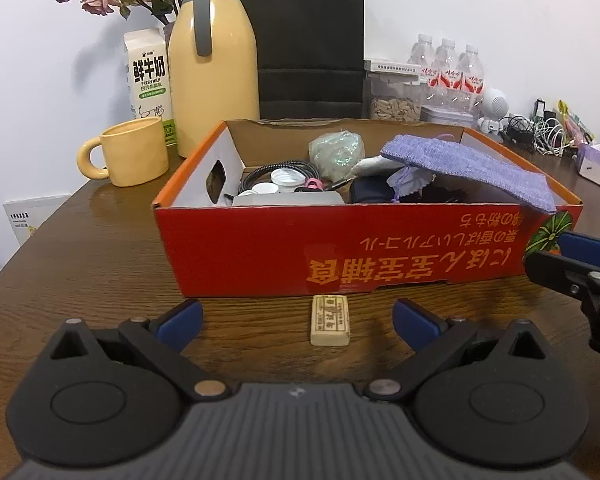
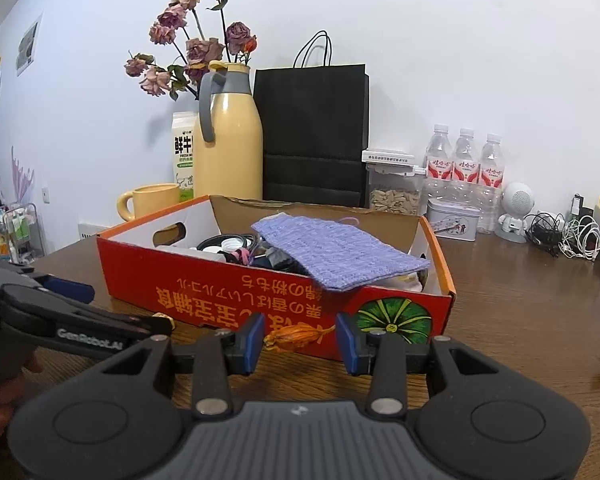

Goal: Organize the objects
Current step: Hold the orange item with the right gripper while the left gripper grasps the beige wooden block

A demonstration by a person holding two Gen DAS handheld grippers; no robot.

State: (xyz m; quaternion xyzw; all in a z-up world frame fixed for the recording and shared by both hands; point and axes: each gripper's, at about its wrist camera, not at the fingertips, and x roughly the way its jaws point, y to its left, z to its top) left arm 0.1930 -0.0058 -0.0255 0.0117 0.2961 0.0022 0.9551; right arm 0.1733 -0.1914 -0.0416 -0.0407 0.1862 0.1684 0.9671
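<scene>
The right claw (image 2: 300, 344) stood narrow, pinching a small dried orange pod (image 2: 296, 338) across its blue pads, in the air before the front wall of the red box (image 2: 228, 292). The pod looked feather-light, papery and brittle, so a gentle hold on its fat body, not on the thin stalk, would serve best. Its stalk end seemed barely to reach the right-hand pad, though the fisheye left that unsure.

The left claw (image 1: 298, 320) stood wide and empty, low over the desk (image 1: 100, 264). Ahead of it, in line with the gap between its fingers, lay a small beige block (image 1: 330, 322), just short of the box's wall. It looked light, stiff and flat-sided, best taken across its two long sides.

Only the right wrist view showed the pod. Only the left wrist view showed the block, and more of the box's load: bottle caps (image 1: 286, 178), a coiled cable (image 1: 260, 172) and a shiny wad (image 1: 336, 150) beside the purple knitted pouch (image 1: 472, 170).
</scene>
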